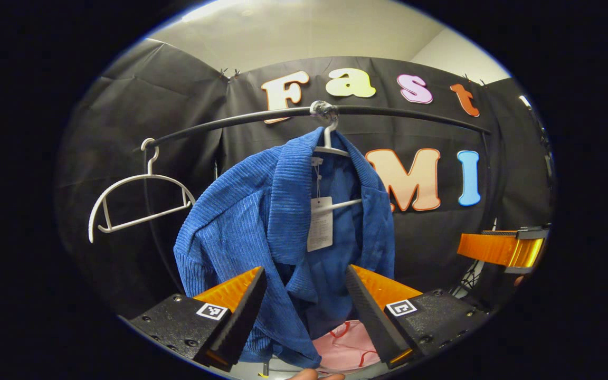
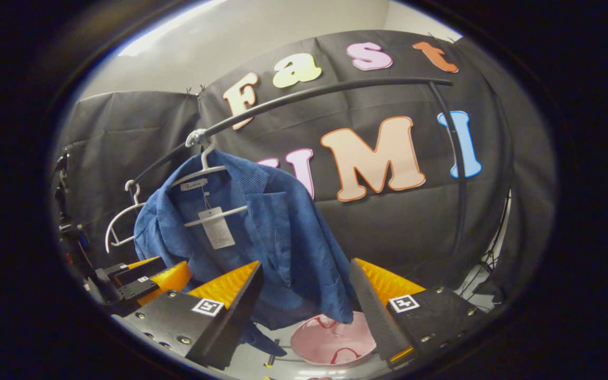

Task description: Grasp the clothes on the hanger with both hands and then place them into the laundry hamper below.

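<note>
- The blue corduroy jacket (image 1: 262, 221) hangs on a white hanger (image 1: 330, 150) hooked over the black rail (image 1: 219, 122), draped open with its tag (image 1: 320, 224) showing.
- The left gripper (image 1: 305, 301) faces the jacket with fingers spread wide, holding nothing, seemingly lined up to take the cloth.
- The right gripper (image 2: 304, 301) is likewise spread and empty beside the jacket's hem.
- The pink laundry hamper (image 2: 333, 340) sits directly below, placed to catch the jacket.
- An empty hanger (image 1: 135, 203) hangs further along the rail.

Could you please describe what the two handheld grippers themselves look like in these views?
Each gripper, left and right, has two wedge-shaped, ribbed fingers on black blocks with visible screws. Each block carries a small square black-and-white marker.
</note>
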The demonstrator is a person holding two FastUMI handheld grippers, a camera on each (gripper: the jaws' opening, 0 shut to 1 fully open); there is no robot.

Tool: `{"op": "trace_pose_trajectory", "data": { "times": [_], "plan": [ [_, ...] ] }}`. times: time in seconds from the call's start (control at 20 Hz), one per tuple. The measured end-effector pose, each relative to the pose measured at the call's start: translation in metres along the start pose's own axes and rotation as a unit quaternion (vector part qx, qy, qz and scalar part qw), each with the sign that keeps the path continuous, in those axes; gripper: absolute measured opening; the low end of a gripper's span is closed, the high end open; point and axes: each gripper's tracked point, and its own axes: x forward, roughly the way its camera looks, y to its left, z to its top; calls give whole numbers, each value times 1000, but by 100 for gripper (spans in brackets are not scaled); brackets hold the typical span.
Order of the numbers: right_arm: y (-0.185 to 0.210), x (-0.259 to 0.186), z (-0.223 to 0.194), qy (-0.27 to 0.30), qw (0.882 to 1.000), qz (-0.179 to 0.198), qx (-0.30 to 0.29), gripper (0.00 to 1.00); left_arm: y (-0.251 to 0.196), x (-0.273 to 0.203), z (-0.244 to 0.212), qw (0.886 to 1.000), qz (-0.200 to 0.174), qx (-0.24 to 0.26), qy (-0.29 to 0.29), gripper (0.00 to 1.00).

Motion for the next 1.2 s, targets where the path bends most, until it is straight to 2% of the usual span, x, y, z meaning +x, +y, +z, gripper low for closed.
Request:
{"op": "trace_pose_trajectory", "data": {
  "times": [0.1, 0.15, 0.25, 0.3, 0.35, 0.4, 0.45, 0.55, 0.6, 0.65, 0.75, 0.8, 0.85, 0.9, 0.95, 1.0, 1.05, 1.1, 1.15, 1.2],
  "plan": [
    [13, 12, -4, 8, 1000, 12, -4, 95, 3, 6, 1, 1000, 15, -1, 2, 94],
    [16, 16, -5, 10, 1000, 16, -8, 95, -3, 6, 0, 1000, 11, -6, 4, 97],
    [24, 30, -6, 14, 1000, 20, -10, 95, 0, 12, -3, 999, 33, 1, 10, 91],
    [29, 38, -6, 18, 999, 25, -7, 95, 5, 14, -4, 999, 47, 8, 13, 97],
    [34, 44, -7, 21, 999, 29, -6, 98, 12, 18, -6, 998, 63, 18, 18, 99],
    [38, 51, -6, 22, 999, 32, -7, 95, 18, 23, -7, 997, 76, 25, 21, 94],
    [39, 57, -6, 22, 999, 32, -8, 95, 22, 27, -8, 996, 84, 27, 24, 99],
    [42, 69, -7, 24, 999, 33, -10, 95, 23, 36, -10, 995, 92, 26, 27, 99],
    [42, 75, -8, 26, 999, 33, -11, 95, 23, 39, -12, 995, 96, 28, 23, 95],
    [41, 81, -9, 29, 999, 32, -12, 95, 22, 42, -19, 995, 97, 28, 19, 94],
    [37, 91, -12, 36, 999, 27, -12, 98, 19, 47, -42, 994, 94, 41, 34, 94],
    [36, 95, -12, 39, 999, 25, -12, 98, 19, 49, -55, 993, 96, 52, 46, 99],
    [33, 100, -11, 40, 999, 22, -14, 98, 19, 53, -63, 992, 95, 60, 57, 94],
    [30, 104, -9, 40, 999, 18, -17, 95, 19, 57, -62, 992, 93, 65, 53, 99],
    [28, 107, -9, 40, 999, 15, -18, 98, 21, 59, -59, 993, 92, 63, 42, 98],
    [27, 110, -9, 40, 999, 13, -20, 95, 21, 62, -54, 994, 92, 47, 33, 90],
    [26, 114, -10, 40, 999, 11, -24, 95, 18, 64, -51, 995, 89, 23, 30, 90],
    [25, 118, -9, 37, 999, 8, -28, 95, 17, 68, -49, 996, 86, -6, 27, 95],
    [25, 123, -7, 31, 999, 5, -31, 95, 19, 73, -48, 996, 83, -30, 25, 90],
    [24, 126, -4, 24, 999, 1, -31, 98, 21, 77, -49, 995, 81, -47, 26, 94]
  ]
}}
